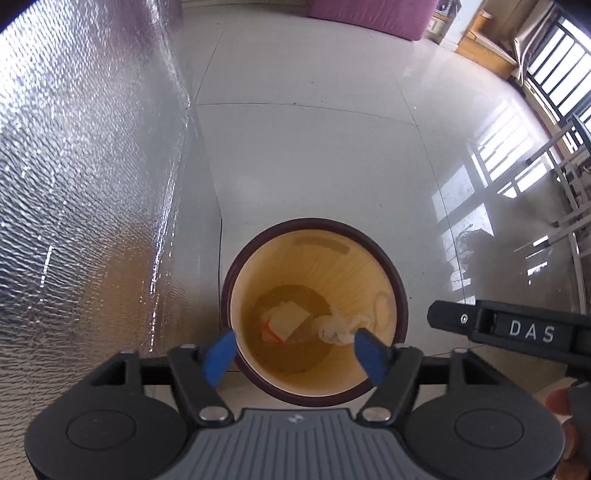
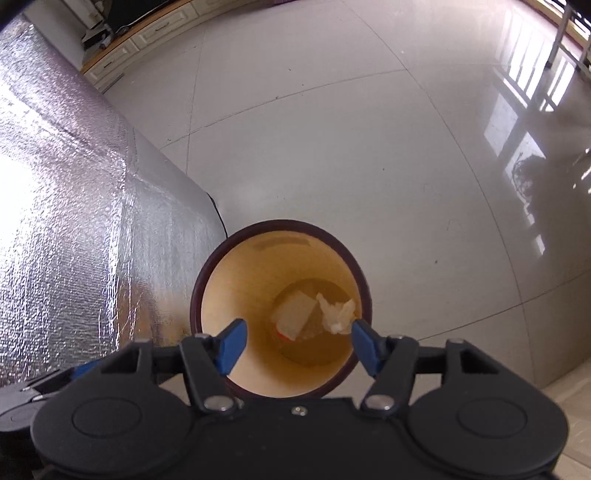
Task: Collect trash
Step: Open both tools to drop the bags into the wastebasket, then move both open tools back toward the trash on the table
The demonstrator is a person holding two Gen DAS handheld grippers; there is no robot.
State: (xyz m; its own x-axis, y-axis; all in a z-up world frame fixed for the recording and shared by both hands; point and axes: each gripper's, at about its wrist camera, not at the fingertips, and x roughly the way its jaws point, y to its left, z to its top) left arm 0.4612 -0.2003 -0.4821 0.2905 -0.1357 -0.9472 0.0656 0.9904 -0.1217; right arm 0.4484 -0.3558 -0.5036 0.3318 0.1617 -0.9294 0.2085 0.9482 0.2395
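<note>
The round bin (image 1: 314, 310) stands upright on the tiled floor (image 1: 314, 147), its dark brown rim a full ring and its pale yellow inner wall open from above. At the bottom lie a flat cardboard-coloured wrapper (image 1: 286, 321) with a red-and-white edge and, just to its right, a crumpled white tissue (image 1: 338, 328); the two look close together, though whether they touch cannot be told. From the right wrist view the same wrapper (image 2: 295, 314) and tissue (image 2: 338, 312) sit right of centre on the bin (image 2: 280, 310) floor.

The left gripper (image 1: 295, 354) hangs above the near rim, its blue jaws spread wide and holding nothing, one over the left rim edge, the other over the right side of the opening. The right gripper (image 2: 295, 345) is likewise released and empty above the bin's near edge; its black body (image 1: 509, 330) enters the left wrist view from the right.

To the left, a silver foil-like mat (image 1: 92, 184) covers the floor, its edge running just beside the bin's left side. The far and right floor is bare glossy tile up to a purple sofa (image 1: 373, 16) and chair legs (image 1: 569, 206) far right.
</note>
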